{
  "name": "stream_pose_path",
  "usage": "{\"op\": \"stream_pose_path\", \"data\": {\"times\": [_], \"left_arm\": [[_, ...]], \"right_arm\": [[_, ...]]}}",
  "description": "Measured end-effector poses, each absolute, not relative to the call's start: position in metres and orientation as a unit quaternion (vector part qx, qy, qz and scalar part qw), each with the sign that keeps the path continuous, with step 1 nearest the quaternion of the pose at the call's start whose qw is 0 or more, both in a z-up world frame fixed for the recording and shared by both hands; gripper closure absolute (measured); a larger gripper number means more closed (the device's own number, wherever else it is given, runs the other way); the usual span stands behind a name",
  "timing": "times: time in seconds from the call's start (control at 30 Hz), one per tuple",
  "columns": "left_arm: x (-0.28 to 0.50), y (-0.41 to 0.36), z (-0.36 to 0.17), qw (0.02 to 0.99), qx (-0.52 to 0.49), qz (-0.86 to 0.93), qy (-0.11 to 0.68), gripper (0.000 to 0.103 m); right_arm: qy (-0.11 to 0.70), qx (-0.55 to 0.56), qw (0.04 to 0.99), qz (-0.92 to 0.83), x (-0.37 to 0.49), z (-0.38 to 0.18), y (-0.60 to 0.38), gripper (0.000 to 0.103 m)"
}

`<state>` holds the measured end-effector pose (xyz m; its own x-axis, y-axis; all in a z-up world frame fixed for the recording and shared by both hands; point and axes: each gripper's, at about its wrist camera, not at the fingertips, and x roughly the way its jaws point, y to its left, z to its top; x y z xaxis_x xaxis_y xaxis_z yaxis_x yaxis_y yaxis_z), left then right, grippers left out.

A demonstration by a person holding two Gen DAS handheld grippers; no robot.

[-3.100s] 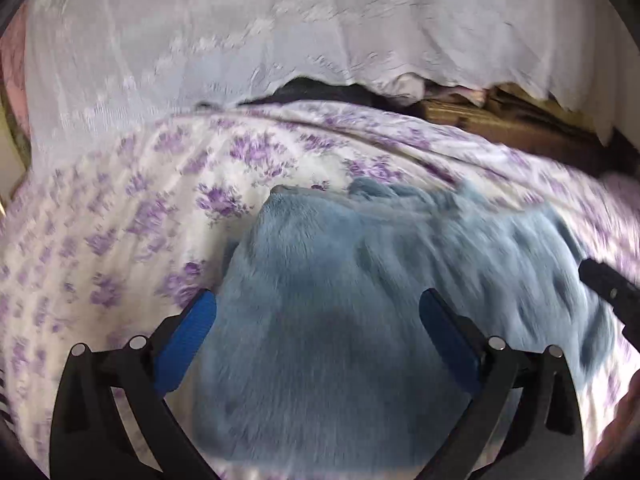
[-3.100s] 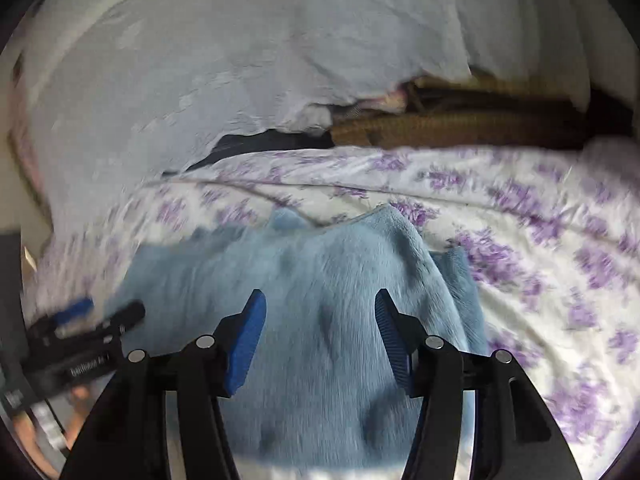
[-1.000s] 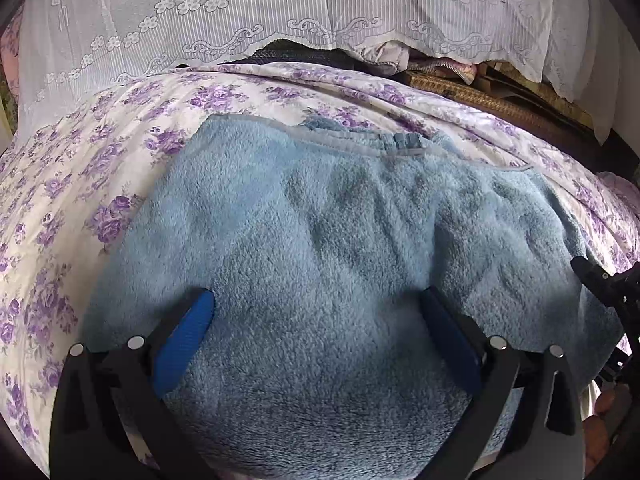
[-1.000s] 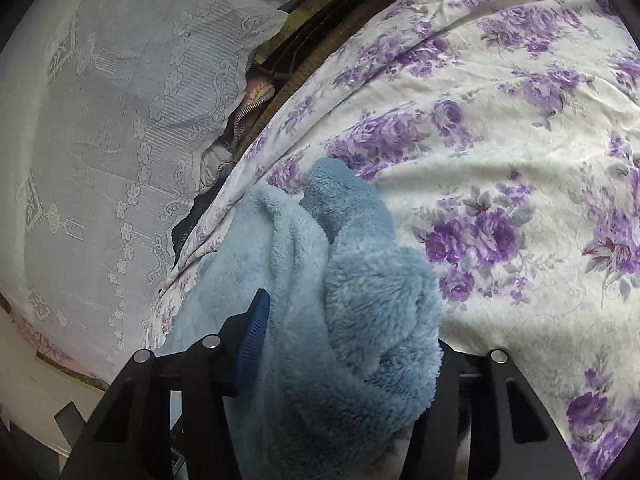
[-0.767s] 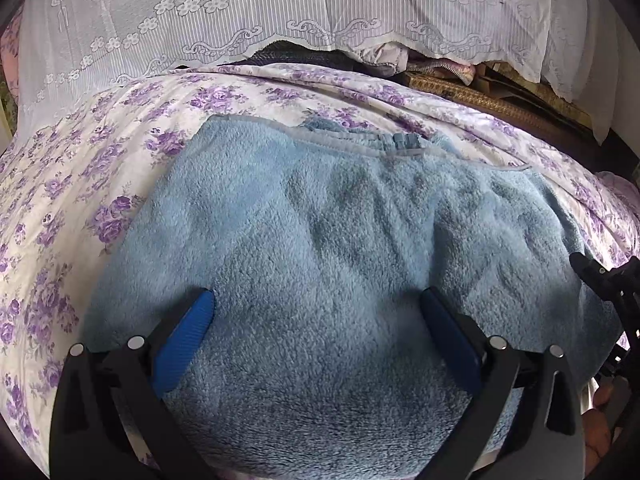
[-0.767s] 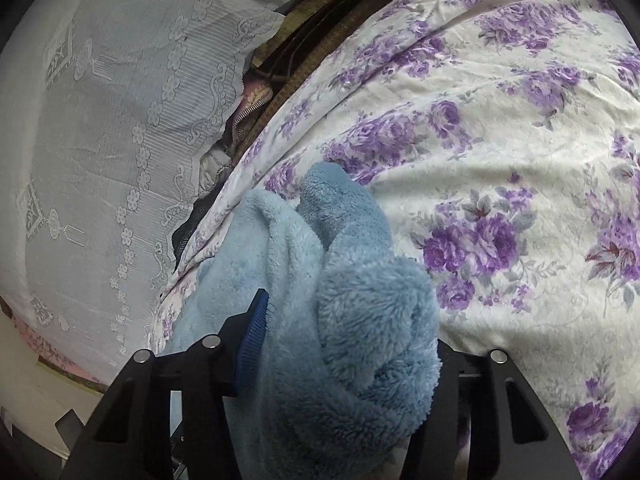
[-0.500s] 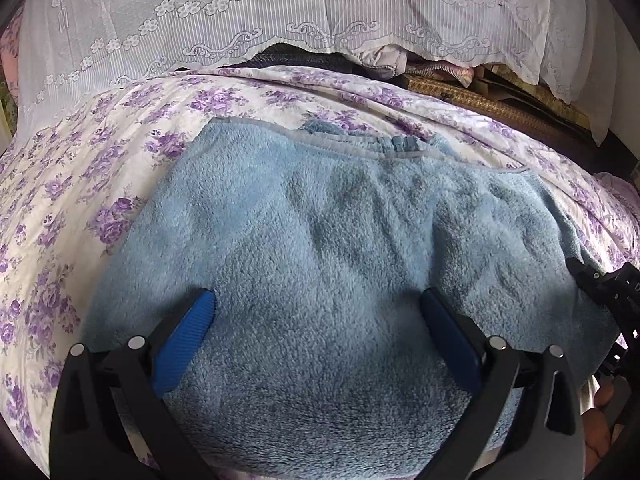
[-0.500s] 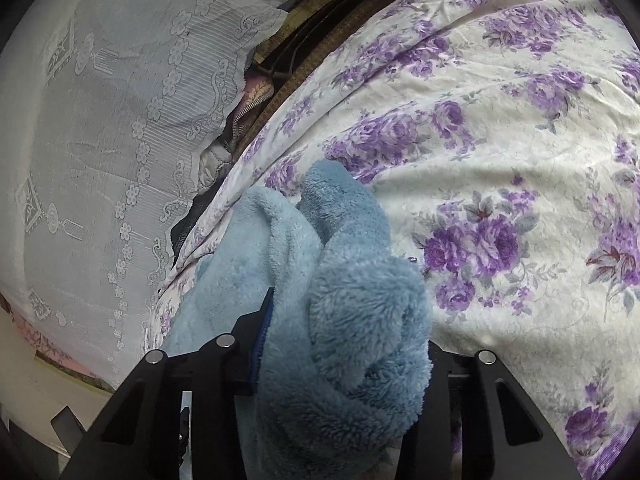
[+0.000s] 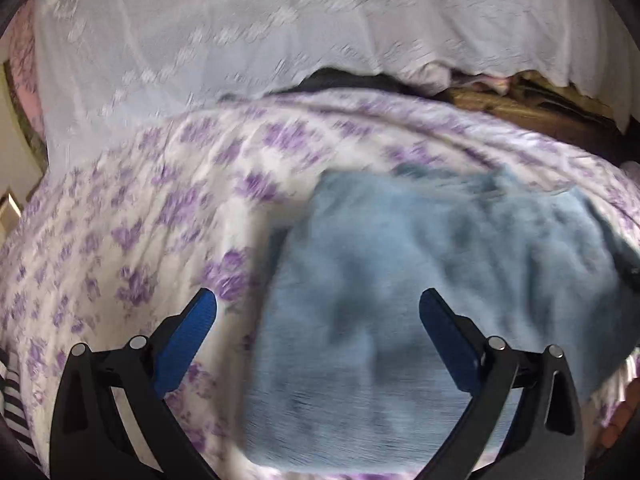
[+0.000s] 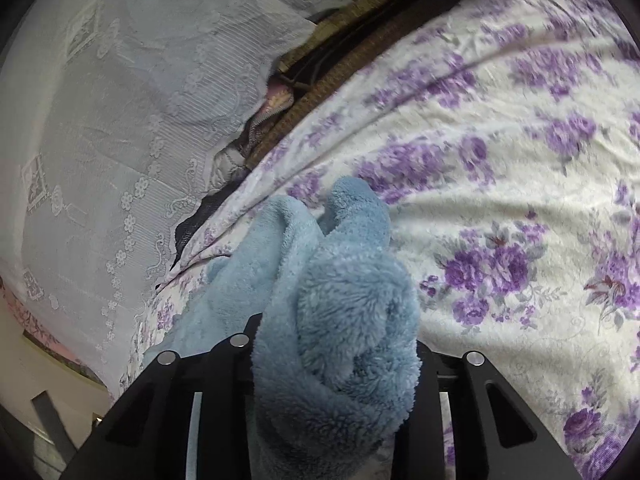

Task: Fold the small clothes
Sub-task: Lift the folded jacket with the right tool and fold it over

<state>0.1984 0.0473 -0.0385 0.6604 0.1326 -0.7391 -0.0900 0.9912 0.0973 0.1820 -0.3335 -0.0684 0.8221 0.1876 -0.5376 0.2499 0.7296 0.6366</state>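
A light blue fleece garment [image 9: 440, 260] lies spread on the bed, blurred in the left wrist view. My left gripper [image 9: 316, 298] hovers open over its near left edge, one blue pad above the sheet and the other above the fleece, gripping nothing. In the right wrist view a thick bunch of the same garment [image 10: 288, 240] bulges up between the fingers of my right gripper [image 10: 336, 336]. Those jaws are closing, and the fleece fills the gap and hides the pads.
The bed carries a white sheet with purple flowers [image 9: 140, 220]. A white lace curtain [image 9: 200, 40] hangs behind it, with a brown woven edge [image 9: 520, 108] and dark items below it. A hand [image 9: 624, 412] shows at the lower right edge.
The left gripper has swung left, so the garment now sits to the right in its blurred view. The right jaws have narrowed onto the bunched fleece.
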Motion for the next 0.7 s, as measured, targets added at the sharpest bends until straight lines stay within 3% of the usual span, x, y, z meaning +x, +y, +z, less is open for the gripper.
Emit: {"op": "stream_pose_path", "data": {"times": [0.1, 0.7], "left_arm": [[0.206, 0.068, -0.072, 0.898, -0.016, 0.057, 0.435, 0.004], [0.201, 0.084, -0.037, 0.912, -0.041, 0.034, 0.407, 0.004]], "right_arm": [[0.285, 0.335, 0.898, -0.012, 0.180, -0.054, -0.323, 0.073], [0.236, 0.207, 0.949, 0.008, 0.166, 0.007, -0.248, 0.073]]}}
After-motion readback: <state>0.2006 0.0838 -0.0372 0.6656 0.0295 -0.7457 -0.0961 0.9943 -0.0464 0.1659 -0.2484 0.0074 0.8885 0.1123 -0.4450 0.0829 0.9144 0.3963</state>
